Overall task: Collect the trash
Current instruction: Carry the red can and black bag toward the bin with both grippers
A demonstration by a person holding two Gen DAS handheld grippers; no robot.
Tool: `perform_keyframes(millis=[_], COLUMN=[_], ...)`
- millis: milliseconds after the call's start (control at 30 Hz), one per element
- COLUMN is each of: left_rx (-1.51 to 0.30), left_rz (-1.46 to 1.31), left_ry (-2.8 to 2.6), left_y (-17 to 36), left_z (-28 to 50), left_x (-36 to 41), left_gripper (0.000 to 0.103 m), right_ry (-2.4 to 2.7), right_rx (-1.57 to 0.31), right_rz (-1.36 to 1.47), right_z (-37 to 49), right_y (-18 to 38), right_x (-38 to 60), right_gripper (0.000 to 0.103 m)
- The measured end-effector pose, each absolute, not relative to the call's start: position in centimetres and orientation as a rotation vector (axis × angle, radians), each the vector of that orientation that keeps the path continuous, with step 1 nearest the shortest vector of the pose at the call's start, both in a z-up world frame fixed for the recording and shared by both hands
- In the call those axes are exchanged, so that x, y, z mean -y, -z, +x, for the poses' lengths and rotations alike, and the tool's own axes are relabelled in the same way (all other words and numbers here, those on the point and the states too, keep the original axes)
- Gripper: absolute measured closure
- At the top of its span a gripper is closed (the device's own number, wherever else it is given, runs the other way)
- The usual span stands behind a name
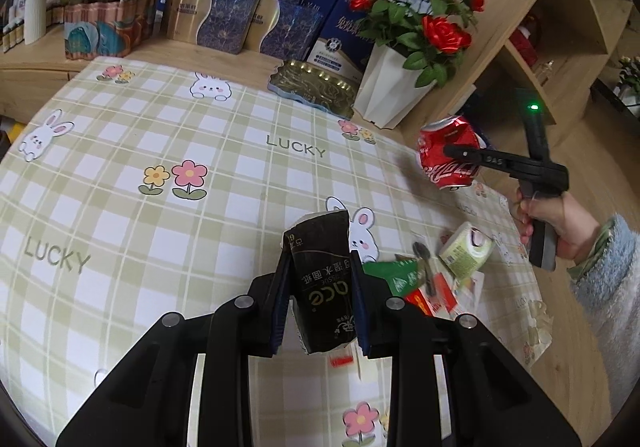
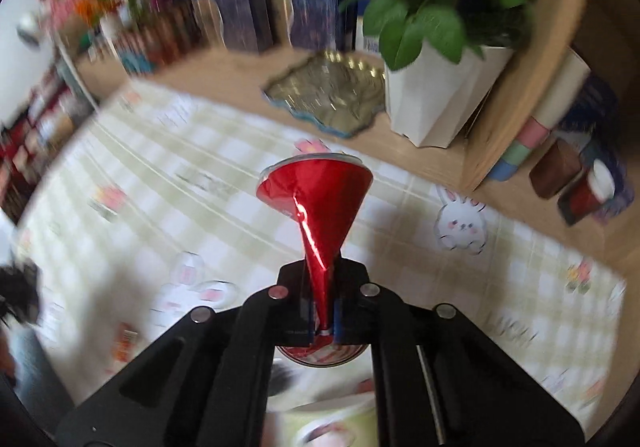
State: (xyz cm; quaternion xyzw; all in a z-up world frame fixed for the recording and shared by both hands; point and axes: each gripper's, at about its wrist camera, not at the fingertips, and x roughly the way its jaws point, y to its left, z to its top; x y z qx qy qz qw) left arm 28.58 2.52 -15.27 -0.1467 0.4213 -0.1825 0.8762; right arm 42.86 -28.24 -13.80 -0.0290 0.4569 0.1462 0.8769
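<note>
Trash in both grippers: my right fingers [image 2: 323,311] crush the red can [image 2: 316,191] flat, left fingers [image 1: 320,311] pinch the black tissue pack [image 1: 320,287]; I hold both firmly above the desk [image 1: 160,135].

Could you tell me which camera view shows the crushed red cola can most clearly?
The left wrist view: the crushed red cola can is sharp, its logo readable, clamped by the right gripper. The right wrist view shows it pinched flat between the jaws, against a blurred background.

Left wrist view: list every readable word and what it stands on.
"LUCKY": tablecloth, printed more than once.
"Coca-Cola" script: crushed red can in the right gripper.
"ace": black tissue pack in the left gripper; its Chinese characters appear inverted.
Gift boxes: too small.
</note>
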Motion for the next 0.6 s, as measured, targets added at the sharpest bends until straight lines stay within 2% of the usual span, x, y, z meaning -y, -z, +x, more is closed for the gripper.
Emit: perform_keyframes(millis=[200,600], left_rx=[-0.85,-0.867], left_rz=[-0.262,-0.229], left_ry=[0.399,0.43], left_y=[13.5,13.7], left_z=[24.3,14.4], left_x=[-2.5,-3.4], left_gripper=[0.076,0.076], right_ry=[-0.319,-0.337], right_rx=[-0.833,-0.757], right_rz=[0.219,0.36], right_z=[35.3,15.6], right_y=[12.2,14.4], right_x=[28.7,26.3], right_gripper=[0.094,0.094])
